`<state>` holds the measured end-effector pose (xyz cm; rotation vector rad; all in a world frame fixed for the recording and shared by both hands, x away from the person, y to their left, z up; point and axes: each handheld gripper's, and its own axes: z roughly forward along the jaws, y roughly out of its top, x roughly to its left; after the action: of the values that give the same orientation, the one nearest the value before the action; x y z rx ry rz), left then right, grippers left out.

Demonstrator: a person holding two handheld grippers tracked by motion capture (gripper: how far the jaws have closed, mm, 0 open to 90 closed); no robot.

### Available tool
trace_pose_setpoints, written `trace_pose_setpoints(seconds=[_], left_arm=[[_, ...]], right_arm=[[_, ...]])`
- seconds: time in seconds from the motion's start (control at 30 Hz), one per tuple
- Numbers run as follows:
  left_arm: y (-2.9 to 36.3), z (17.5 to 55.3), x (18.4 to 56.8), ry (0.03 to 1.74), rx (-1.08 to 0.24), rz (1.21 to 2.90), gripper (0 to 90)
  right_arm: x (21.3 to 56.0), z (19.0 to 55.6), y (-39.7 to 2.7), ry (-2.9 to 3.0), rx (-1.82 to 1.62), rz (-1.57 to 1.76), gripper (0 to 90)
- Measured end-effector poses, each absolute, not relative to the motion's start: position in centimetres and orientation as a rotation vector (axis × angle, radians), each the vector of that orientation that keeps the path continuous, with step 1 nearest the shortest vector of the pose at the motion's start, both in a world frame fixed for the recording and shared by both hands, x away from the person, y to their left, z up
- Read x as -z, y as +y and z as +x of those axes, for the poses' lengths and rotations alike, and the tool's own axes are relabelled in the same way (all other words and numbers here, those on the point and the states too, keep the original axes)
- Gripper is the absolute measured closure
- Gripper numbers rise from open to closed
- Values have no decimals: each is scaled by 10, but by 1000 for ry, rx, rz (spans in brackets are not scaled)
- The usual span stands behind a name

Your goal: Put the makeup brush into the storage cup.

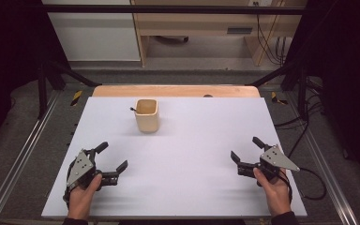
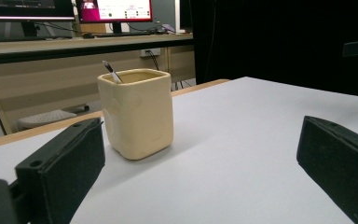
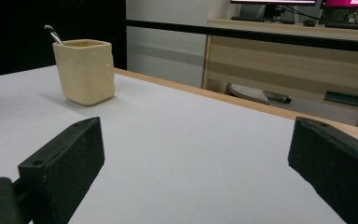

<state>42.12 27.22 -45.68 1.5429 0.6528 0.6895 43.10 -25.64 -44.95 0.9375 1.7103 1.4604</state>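
My left gripper near the white table's front-left edge, jaws spread apart and empty, my right gripper front-right, jaws likewise wide, squarish cream ceramic cup well beyond both, dark-tipped utensil handle leaning inside it.

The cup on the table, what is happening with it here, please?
Nothing is handling the cream cup at this moment. It stands upright toward the far side of the white table, with a thin dark utensil leaning inside it. A person holds the left gripper and the right gripper near the front edge, both with jaws wide open and apart from the cup.
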Motion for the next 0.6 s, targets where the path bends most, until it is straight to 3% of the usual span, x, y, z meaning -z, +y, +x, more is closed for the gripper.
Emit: trace_pose_setpoints(seconds=[0.6], left_arm=[[273,420,457,656,-695,1541,6]], right_arm=[[456,420,-266,1694,-1485,925,35]])
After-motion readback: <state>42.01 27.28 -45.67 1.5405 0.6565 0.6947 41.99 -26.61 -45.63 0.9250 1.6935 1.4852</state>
